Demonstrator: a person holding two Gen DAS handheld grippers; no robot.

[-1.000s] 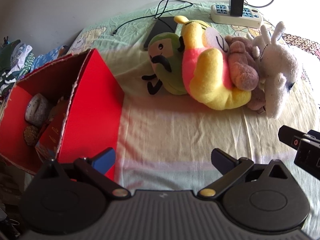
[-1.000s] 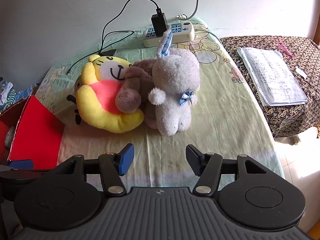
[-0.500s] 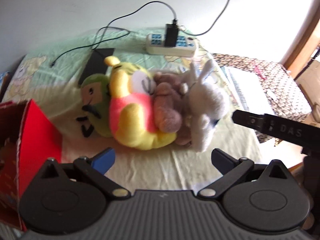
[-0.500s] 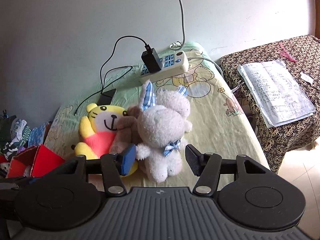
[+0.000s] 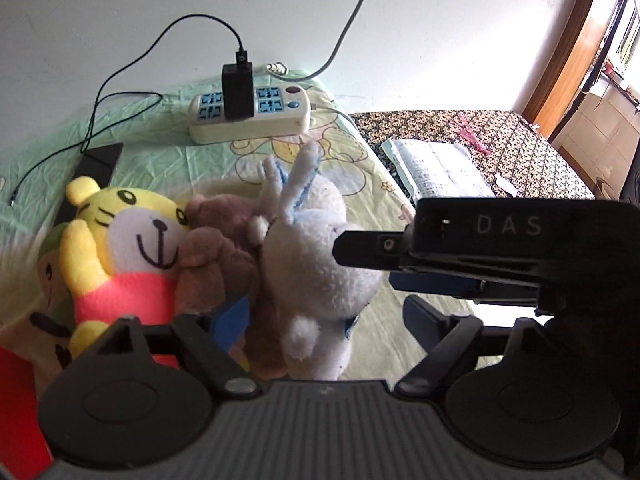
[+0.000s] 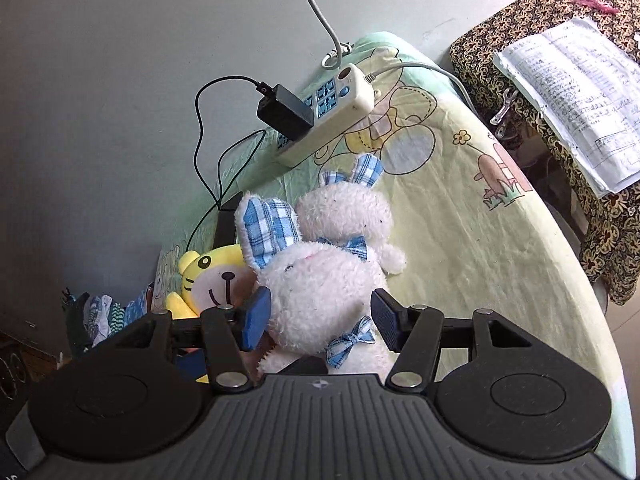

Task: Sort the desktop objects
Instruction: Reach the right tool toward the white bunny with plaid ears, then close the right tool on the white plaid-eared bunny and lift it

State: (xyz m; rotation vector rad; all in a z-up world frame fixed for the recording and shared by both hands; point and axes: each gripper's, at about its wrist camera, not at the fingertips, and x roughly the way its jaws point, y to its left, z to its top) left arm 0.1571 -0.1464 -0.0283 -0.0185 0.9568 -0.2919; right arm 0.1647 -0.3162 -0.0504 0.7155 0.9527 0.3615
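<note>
Several plush toys lie in a pile on the pale green sheet. A white rabbit (image 5: 320,248) with blue checked ears lies on the right of the pile. A brown plush (image 5: 216,248), a yellow tiger (image 5: 132,240) in a pink shirt and a green plush (image 5: 50,264) follow to its left. My right gripper (image 6: 320,320) is open, its fingers either side of the rabbit (image 6: 320,280), with the tiger (image 6: 212,280) just left. My left gripper (image 5: 324,320) is open too, close behind the rabbit and the brown plush. A red box (image 5: 16,408) shows at the lower left.
A white power strip (image 5: 276,116) with a black charger and cables sits at the back by the wall, and a black phone (image 5: 96,164) lies left of it. To the right stands a side table with patterned cloth and papers (image 6: 572,92).
Both grippers moved away from the red box and closed in on the plush pile. The right gripper has come down around the white rabbit. Neither gripper's finger gap changed.
</note>
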